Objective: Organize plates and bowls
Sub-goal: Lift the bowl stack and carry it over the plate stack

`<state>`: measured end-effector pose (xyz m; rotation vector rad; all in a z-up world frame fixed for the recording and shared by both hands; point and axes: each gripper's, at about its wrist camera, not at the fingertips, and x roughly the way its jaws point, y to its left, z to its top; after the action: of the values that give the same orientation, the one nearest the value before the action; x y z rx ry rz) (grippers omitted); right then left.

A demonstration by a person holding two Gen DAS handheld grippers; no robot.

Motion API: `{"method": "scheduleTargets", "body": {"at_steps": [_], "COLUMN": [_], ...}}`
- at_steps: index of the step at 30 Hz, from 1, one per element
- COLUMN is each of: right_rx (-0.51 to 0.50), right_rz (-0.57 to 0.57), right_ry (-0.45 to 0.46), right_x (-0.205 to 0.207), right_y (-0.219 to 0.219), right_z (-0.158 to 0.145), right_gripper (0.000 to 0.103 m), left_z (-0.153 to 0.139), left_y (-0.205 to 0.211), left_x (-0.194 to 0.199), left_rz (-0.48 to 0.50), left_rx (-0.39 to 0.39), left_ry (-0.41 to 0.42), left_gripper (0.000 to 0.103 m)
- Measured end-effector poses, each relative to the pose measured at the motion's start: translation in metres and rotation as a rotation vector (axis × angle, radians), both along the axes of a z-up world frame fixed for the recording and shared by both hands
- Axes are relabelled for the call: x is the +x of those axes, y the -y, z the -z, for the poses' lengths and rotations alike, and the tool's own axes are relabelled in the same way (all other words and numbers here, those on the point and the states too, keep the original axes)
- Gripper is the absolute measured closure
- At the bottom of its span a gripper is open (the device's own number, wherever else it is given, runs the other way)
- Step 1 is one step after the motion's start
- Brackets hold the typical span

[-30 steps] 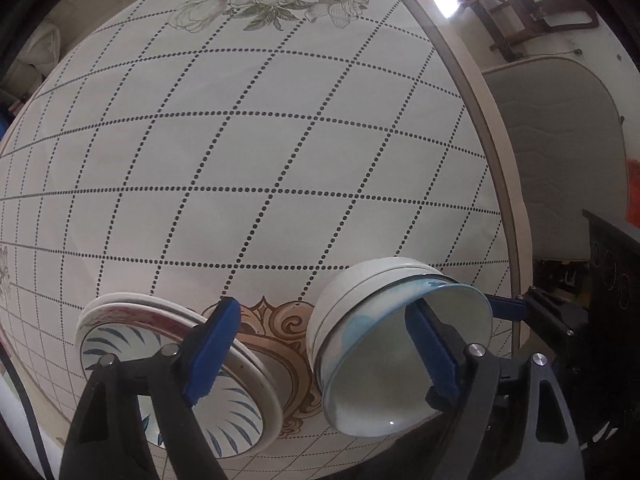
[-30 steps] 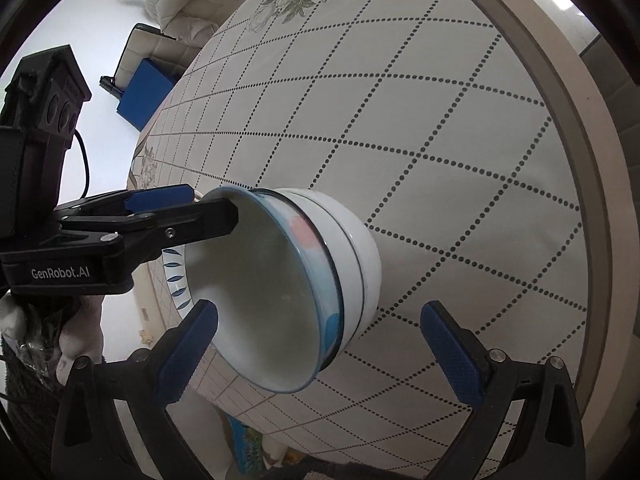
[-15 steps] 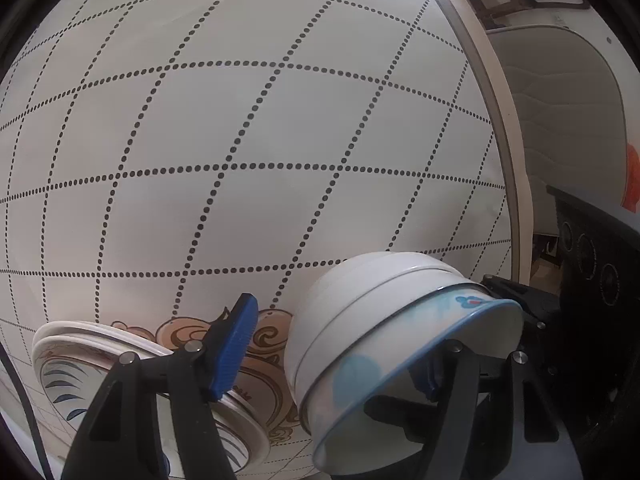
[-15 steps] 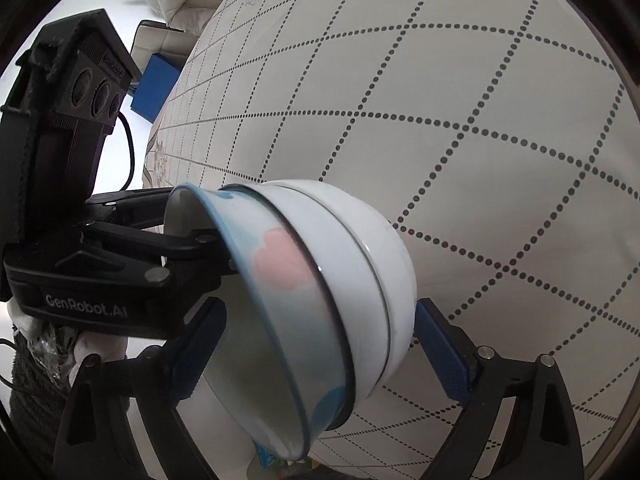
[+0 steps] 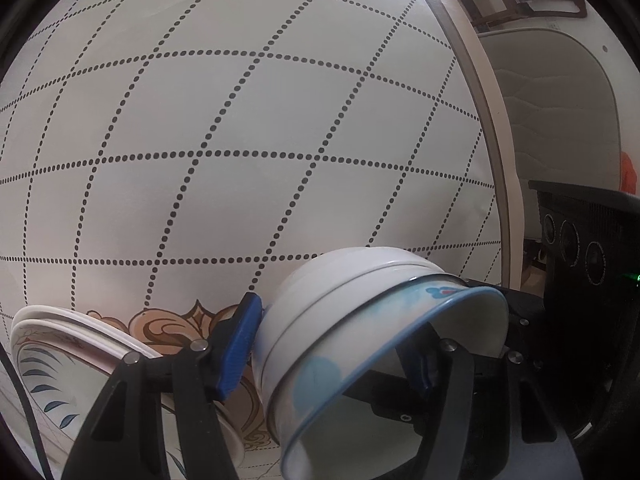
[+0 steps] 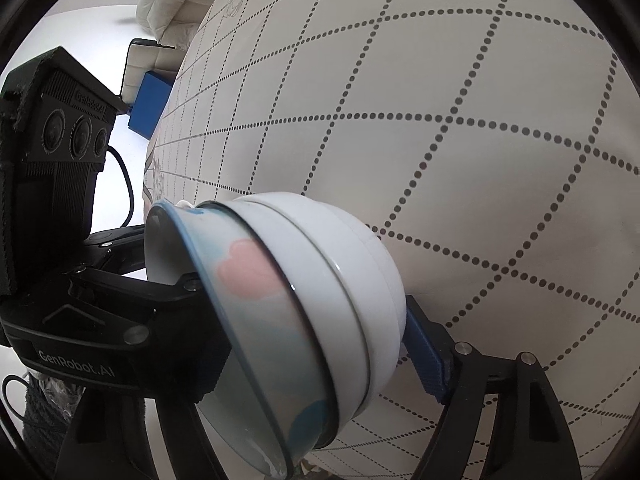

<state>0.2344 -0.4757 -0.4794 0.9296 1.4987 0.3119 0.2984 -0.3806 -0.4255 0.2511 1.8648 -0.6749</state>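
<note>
White nested bowls (image 5: pixel 360 320) grasped by both closing claws, left (image 5: pixel 332 352) and right (image 6: pixel 312 344); plates (image 5: pixel 60 344) at nine o'clock.

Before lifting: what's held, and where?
The bowl stack, at opposite walls: left gripper and right gripper, jaws just closing, each straddle a wall, outer pads touching; a firm grip cannot be told.

My left gripper (image 5: pixel 336 356) and right gripper (image 6: pixel 312 356) are black plastic with blue pads (image 5: pixel 236 352) and silver screws (image 6: pixel 462 347). I read white "GenRobot.AI" lettering (image 6: pixel 76 364) and see a black cable (image 6: pixel 124 184).
</note>
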Motion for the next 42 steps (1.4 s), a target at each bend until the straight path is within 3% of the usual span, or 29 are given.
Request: {"method": "scheduleTargets", "body": {"at_steps": [15, 22, 26, 28, 42], "right_rx": [0.047, 0.025, -0.021, 0.015, 0.04], "right_rz": [-0.003, -0.028, -0.076, -0.054, -0.034], "right_ry": [-0.051, -0.056, -0.069, -0.077, -0.054], "right_x": [-0.001, -0.002, -0.011, -0.012, -0.019], "right_y": [-0.001, -0.001, -0.002, -0.003, 0.004], "right_z": [0.0, -0.002, -0.003, 0.002, 0.003], "right_gripper": [0.025, 0.031, 0.031, 0.032, 0.032], "left_z": [-0.002, 0.006, 0.008, 0.012, 0.001], "left_y": [0.004, -0.009, -0.013, -0.013, -0.014], "left_x": [-0.005, -0.003, -0.006, -0.008, -0.012], "left_rz": [-0.008, -0.008, 0.017, -0.018, -0.056], "left_rx": [0.022, 0.013, 0.043, 0.029, 0.046], "left_ry": [0.018, -0.064, -0.056, -0.089, -0.035], "left_gripper": [0.042, 0.042, 0.042, 0.048, 0.047]}}
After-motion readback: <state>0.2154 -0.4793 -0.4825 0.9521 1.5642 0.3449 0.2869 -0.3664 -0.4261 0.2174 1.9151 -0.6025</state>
